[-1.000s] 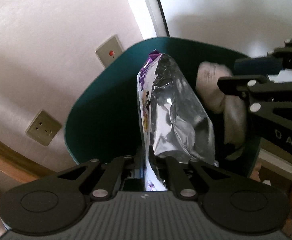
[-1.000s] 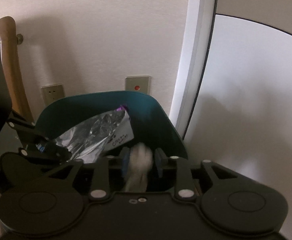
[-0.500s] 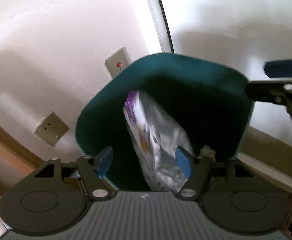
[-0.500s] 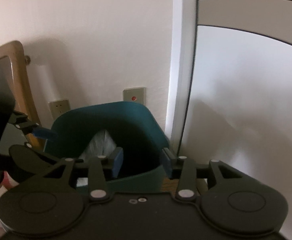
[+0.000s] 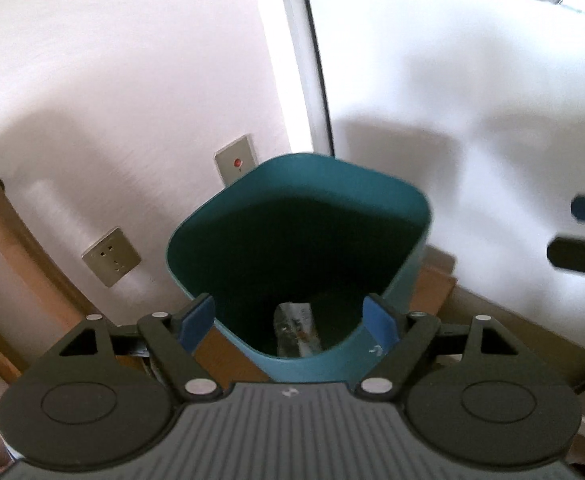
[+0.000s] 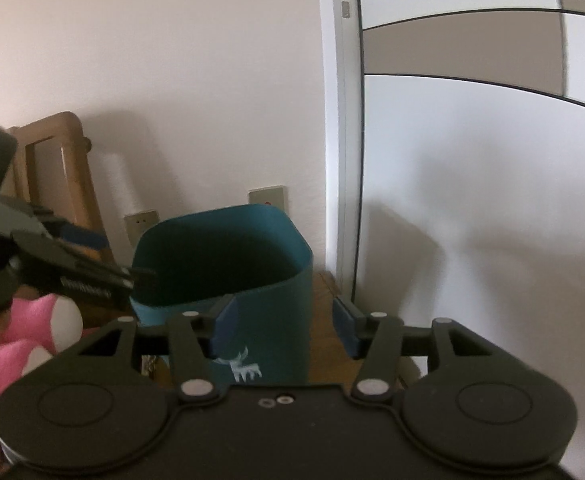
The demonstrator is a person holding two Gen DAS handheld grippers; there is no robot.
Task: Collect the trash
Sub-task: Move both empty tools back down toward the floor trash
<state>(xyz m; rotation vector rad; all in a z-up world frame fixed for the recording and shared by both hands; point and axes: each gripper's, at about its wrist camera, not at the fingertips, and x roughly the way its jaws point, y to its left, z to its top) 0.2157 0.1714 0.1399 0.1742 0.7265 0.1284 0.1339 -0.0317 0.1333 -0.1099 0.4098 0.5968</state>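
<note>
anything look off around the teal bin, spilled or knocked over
Nothing stands out. The teal bin stands upright by the wall with a foil wrapper lying inside at the bottom, and no trash shows outside it. A pink plush toy lies beside it.

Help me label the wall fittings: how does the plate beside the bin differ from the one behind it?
The plate beside the bin has socket holes; the plate behind the bin has only a small red dot. The socket plate sits lower and further left; the red-dot plate sits higher, partly hidden by the teal bin. Both are grey metallic rectangles on the same wall.
</note>
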